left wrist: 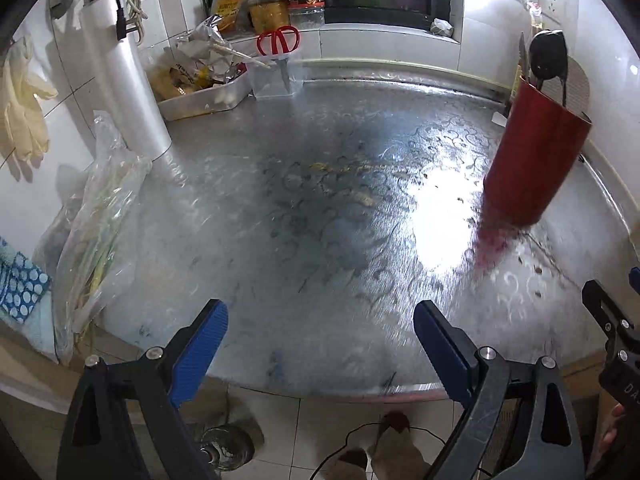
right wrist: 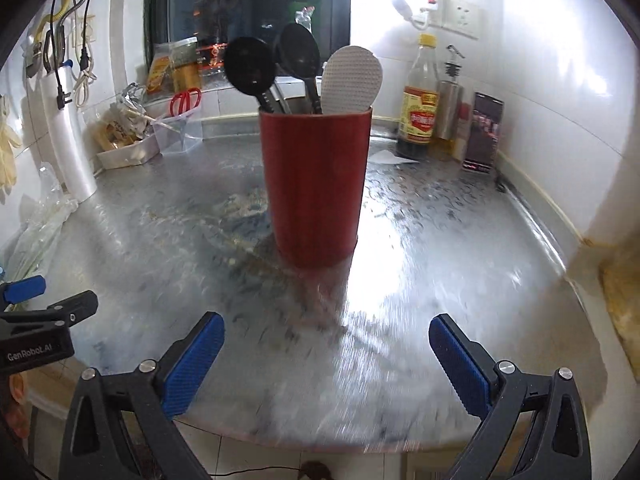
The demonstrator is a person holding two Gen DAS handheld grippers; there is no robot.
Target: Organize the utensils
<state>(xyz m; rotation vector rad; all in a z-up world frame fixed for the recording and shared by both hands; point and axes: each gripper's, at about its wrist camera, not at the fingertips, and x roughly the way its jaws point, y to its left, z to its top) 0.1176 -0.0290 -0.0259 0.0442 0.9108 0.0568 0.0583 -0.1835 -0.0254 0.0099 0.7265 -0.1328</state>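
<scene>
Both my jaws stand apart, holding nothing, at the counter (right wrist: 460,240) edge. The red holder (right wrist: 316,188) stands mid-counter with ladles (right wrist: 250,66) and a white paddle (right wrist: 352,80) inside. Scissors (left wrist: 279,40) sit apart in a clear tub (left wrist: 276,78); I'd approach those slowly, gripping the handles squarely.

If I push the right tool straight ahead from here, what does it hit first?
Most likely the red utensil holder, standing centred ahead of the open right tool. Only bare countertop lies between them; depth is uncertain.
</scene>
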